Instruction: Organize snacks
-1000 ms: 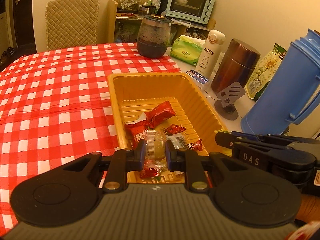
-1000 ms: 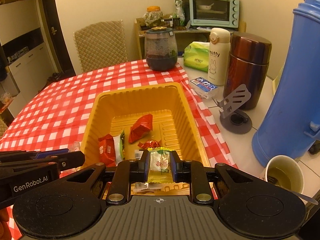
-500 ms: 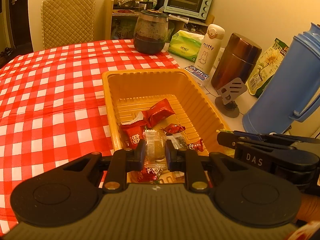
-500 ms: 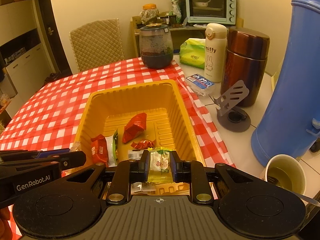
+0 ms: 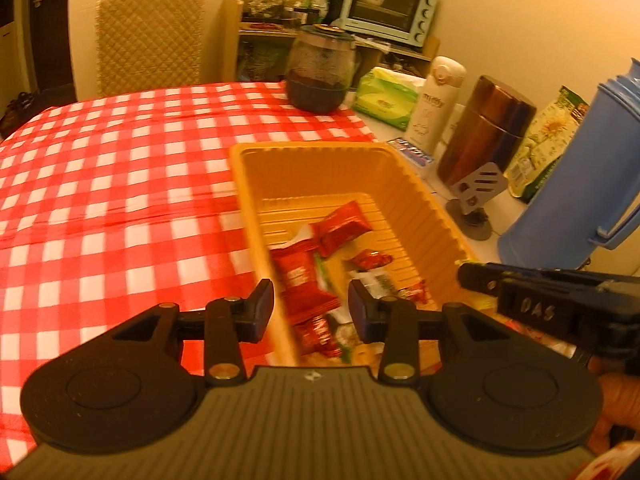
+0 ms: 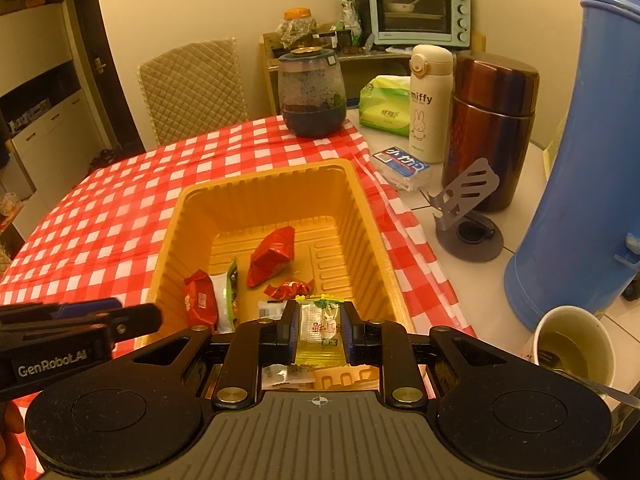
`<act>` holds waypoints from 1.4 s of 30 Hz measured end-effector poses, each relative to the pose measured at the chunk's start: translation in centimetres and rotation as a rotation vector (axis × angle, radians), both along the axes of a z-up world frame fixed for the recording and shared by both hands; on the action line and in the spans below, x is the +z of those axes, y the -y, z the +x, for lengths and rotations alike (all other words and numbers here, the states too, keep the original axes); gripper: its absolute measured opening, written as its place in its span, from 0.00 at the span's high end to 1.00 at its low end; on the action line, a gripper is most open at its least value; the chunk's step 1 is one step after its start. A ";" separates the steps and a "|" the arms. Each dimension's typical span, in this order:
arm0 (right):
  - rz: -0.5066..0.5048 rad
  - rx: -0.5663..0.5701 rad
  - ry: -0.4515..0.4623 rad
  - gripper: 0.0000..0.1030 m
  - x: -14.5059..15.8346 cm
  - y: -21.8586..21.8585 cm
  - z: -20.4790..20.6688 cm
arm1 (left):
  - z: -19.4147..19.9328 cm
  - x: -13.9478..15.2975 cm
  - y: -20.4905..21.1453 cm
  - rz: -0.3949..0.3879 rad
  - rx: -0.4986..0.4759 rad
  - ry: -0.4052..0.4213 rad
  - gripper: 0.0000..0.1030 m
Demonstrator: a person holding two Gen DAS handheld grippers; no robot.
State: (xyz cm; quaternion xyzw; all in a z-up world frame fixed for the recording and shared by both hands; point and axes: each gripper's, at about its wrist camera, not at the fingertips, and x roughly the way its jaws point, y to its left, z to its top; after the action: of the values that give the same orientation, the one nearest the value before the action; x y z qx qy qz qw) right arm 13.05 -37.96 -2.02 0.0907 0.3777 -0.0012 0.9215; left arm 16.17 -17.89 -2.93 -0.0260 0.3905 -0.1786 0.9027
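- The right gripper (image 6: pixel 320 330) is clamped on a yellow-green snack packet (image 6: pixel 320 334), held over the near end of the yellow tray (image 6: pixel 256 196).
- The left gripper (image 5: pixel 311 310) has just been opening — its jaws stand apart with nothing pressed between them, above the tray's near left rim.
- In the tray lie red snack packets (image 6: pixel 272 256), mostly toward its near end.
- The tray sits at the right edge of the red-checked tablecloth (image 6: pixel 120 216); a dark jar (image 6: pixel 312 92) stands at the far corner.
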 end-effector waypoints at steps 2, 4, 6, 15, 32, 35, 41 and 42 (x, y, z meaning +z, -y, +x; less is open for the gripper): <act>0.002 0.005 0.002 0.79 0.1 -0.2 0.0 | -0.3 -0.1 -0.8 0.014 0.020 0.002 0.64; 0.005 0.011 0.004 0.79 0.2 -0.5 0.1 | -0.5 -0.3 -1.5 0.027 0.037 0.004 0.62; 0.007 0.016 0.004 0.79 0.3 -0.8 0.2 | -0.6 -0.4 -2.0 0.033 0.049 0.003 0.59; 0.031 0.037 0.016 0.79 0.7 -1.8 0.8 | -0.9 -0.7 -3.5 0.051 0.088 0.012 0.29; 0.085 0.029 0.025 0.36 0.9 -1.7 1.1 | -1.8 -1.1 -5.3 0.101 0.162 0.020 0.04; 0.070 0.020 0.012 0.36 1.0 -1.7 0.7 | -2.3 -0.7 -5.4 0.101 0.165 0.033 0.01; 0.056 0.016 0.002 0.36 1.6 -2.1 -0.6 | -3.6 0.4 -5.7 0.096 0.166 0.054 0.00; 0.054 0.018 0.000 0.36 1.7 -2.2 -0.9 | -3.8 0.6 -5.8 0.093 0.170 0.059 0.00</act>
State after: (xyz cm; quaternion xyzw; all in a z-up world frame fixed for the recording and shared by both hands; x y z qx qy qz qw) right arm 12.12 -35.74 -0.35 0.1120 0.3784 0.0172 0.9187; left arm 12.34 -12.11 -2.32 -0.0117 0.3678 -0.0838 0.9260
